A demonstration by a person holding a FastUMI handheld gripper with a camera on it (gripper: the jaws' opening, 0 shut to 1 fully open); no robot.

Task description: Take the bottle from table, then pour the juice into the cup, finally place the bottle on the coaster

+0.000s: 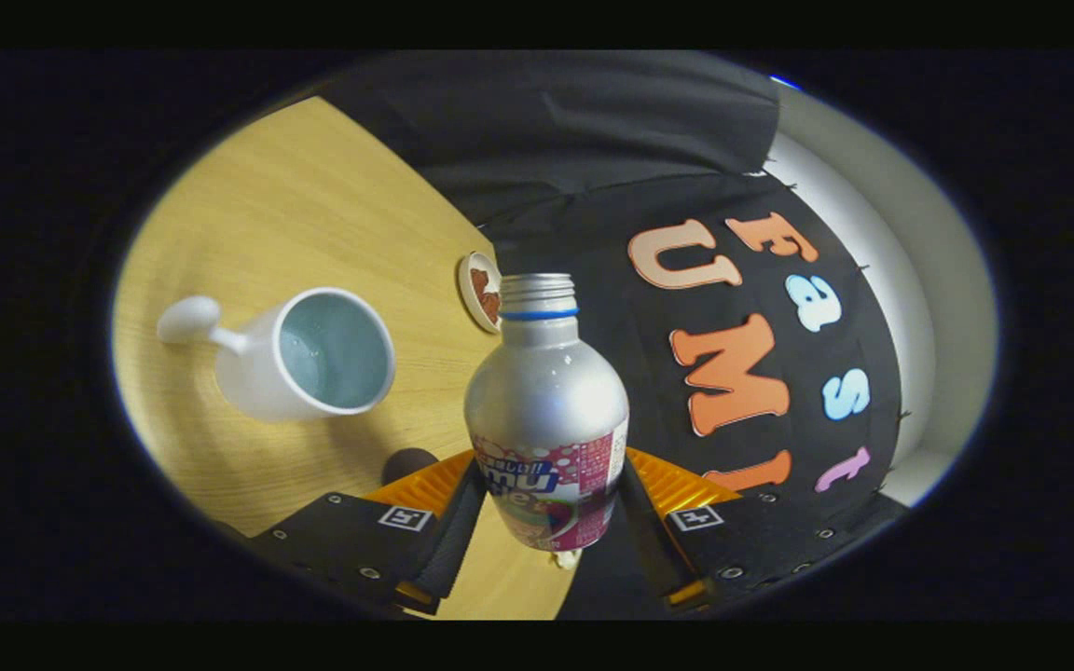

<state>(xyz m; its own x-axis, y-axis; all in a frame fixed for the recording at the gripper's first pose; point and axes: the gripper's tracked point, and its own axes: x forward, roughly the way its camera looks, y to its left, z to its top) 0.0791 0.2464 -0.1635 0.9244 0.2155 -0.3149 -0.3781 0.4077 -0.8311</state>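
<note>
A silver bottle [546,410] with a pink label and a blue ring under its open threaded neck sits between my fingers, and my gripper [548,499] is shut on it around the label. The bottle is lifted above the wooden table [313,196] and the whole scene looks tilted. Left of the bottle a white cup [309,354] with a knobbed handle stands on the table, its pale blue inside facing me. Just beyond the bottle's neck lies a small round coaster [479,289] with a red-brown pattern, partly hidden by the bottle.
The table's edge runs close behind the coaster, where the black booth cloth [593,140] hangs. A white wall [910,280] shows past the cloth on the right.
</note>
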